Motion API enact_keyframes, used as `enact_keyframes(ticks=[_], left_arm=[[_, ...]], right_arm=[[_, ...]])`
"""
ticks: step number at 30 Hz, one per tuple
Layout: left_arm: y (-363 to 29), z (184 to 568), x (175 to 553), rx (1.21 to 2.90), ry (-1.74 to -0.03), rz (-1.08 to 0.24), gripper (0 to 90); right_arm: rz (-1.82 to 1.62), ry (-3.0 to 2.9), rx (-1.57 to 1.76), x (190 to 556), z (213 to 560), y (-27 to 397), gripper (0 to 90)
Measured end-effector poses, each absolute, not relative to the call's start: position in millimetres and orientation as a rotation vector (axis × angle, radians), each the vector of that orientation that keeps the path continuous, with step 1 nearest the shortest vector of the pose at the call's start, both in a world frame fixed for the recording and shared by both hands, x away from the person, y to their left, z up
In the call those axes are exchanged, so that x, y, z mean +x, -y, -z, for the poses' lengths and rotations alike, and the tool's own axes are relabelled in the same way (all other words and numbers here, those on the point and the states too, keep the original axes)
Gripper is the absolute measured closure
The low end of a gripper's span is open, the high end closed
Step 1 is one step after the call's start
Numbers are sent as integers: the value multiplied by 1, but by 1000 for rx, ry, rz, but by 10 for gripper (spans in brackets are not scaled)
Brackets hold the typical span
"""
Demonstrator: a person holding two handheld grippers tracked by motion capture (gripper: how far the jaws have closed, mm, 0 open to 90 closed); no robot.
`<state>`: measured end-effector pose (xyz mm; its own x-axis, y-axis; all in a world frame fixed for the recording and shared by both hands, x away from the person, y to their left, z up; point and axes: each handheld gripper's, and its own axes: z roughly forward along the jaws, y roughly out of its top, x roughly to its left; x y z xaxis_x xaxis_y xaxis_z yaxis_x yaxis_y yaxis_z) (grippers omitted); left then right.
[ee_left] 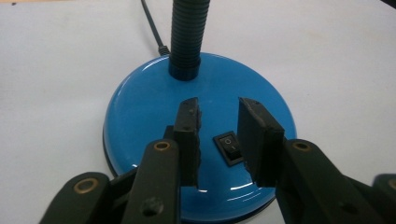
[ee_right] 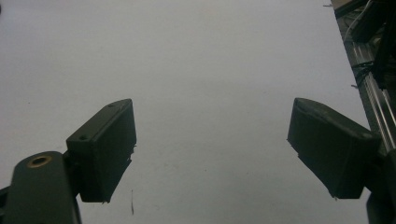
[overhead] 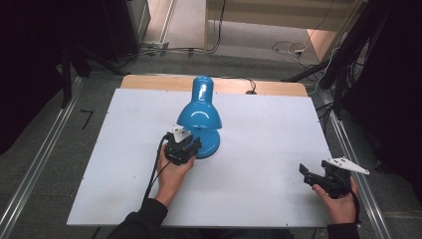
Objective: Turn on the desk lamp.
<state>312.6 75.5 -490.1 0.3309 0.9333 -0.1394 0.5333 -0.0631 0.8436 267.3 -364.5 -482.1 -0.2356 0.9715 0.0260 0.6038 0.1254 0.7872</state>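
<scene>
A blue desk lamp (overhead: 200, 117) stands at the middle of the white table (overhead: 268, 134), its shade tilted over its round base (ee_left: 140, 107). A black ribbed neck (ee_left: 189, 32) rises from the base, and a small black rocker switch (ee_left: 229, 148) sits on the near side. My left gripper (ee_left: 218, 109) hovers just over the base (overhead: 211, 142) with its jaws a narrow gap apart; the switch lies below that gap and the pads press on nothing. Near the table's right front corner my right gripper (overhead: 306, 174) rests with its jaws wide apart (ee_right: 212, 112) and nothing between them.
The lamp's black cord (ee_left: 152, 23) runs off behind the base toward the table's far edge. Metal rails (overhead: 35, 169) flank the table on both sides. Cables lie on the floor beyond the far edge (overhead: 288, 49).
</scene>
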Motion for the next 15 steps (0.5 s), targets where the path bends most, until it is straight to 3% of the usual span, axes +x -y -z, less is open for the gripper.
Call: enact_keyframes(ticks=[2,7,15], left_arm=[[-74,490,313,1728,-1313,-577,783],[-73,490,313,1741,-1301,-559,887],[-72,493,315,1760,-1304,-533,900]], right_arm=[[-950,-1906,1518,267,482,364,140],[-950,-1907,1515,267,482,364,140],[-954,-1905,1515,267,482,364,140]])
